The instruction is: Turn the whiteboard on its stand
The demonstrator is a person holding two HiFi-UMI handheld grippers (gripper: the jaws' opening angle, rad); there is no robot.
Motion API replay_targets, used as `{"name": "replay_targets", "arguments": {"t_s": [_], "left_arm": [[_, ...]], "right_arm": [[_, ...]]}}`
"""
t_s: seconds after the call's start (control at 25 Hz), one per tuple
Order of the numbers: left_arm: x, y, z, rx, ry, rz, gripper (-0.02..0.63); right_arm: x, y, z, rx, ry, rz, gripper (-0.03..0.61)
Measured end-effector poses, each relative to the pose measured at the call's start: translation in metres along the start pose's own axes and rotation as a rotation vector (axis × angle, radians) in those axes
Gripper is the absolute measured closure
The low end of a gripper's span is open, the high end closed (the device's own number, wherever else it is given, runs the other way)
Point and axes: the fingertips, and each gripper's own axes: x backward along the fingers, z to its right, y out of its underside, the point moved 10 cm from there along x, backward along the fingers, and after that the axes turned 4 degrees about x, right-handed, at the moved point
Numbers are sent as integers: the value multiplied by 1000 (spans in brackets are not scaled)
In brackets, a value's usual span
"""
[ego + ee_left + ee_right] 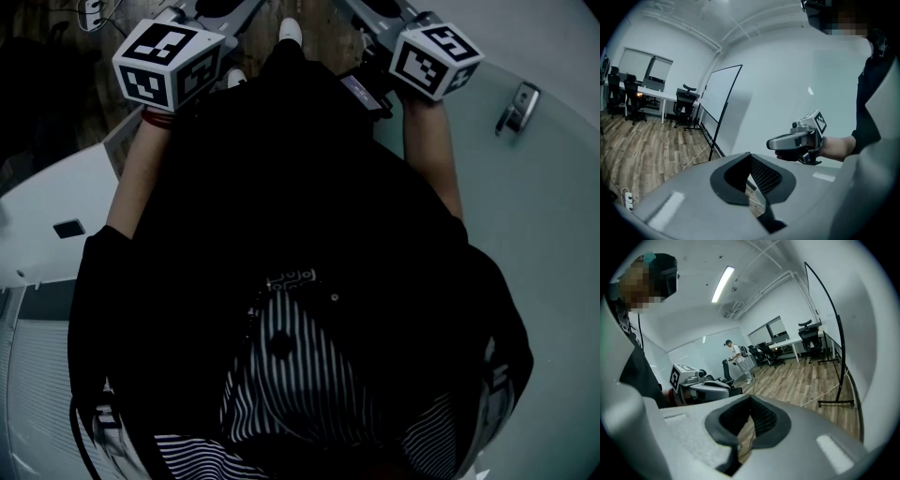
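Two hand-held grippers are raised before a person in dark clothes in the head view, the left gripper point(176, 54) and right gripper point(433, 58) showing mostly their marker cubes, with no board in sight there. From the left gripper view, its fingers point(764, 176) are drawn together at the tips and hold nothing, while the whiteboard point(721, 96) stands well apart across the wood floor point(642, 154), angled close to the pale wall on a thin black stand point(720, 129), beside a desk point(658, 96) with office chairs; a loose cable point(693, 159) trails near its foot. From the right gripper view, those fingers point(761, 420) likewise meet at the tips on nothing, and the board is seen nearly edge-on at the right, its foot point(836, 403) flat on the floor, with another person point(737, 357) far behind. The panel looks large, stiff and flat, probably light for its size yet top-heavy on so slim a frame, and its face slick. The black edge frame or an upright at mid height seems the surest hold, one gripper to each side. Whether the feet roll cannot be told, and the board's present angle would suit either a turned or an unturned board.
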Motion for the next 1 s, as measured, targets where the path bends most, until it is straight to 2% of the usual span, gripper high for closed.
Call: {"name": "replay_targets", "arguments": {"t_s": [0.16, 0.36, 0.52, 0.72, 0.88, 1.0], "left_arm": [[-19, -24, -12, -1, -32, 20, 614], [-65, -59, -4, -17, -55, 70, 614], [-103, -78, 1, 3, -80, 101, 614], [-147, -92, 8, 9, -123, 82, 614], [-164, -95, 6, 30, -154, 65, 613], [-175, -104, 0, 34, -172, 54, 612]], "right_arm": [[-6, -26, 24, 19, -31, 16, 578], [6, -48, 71, 34, -79, 36, 578], [13, -64, 108, 43, -133, 35, 578], [14, -74, 143, 147, -278, -22, 578], [6, -77, 165, 113, -320, -26, 578], [1, -86, 184, 101, -317, -16, 578]]}}
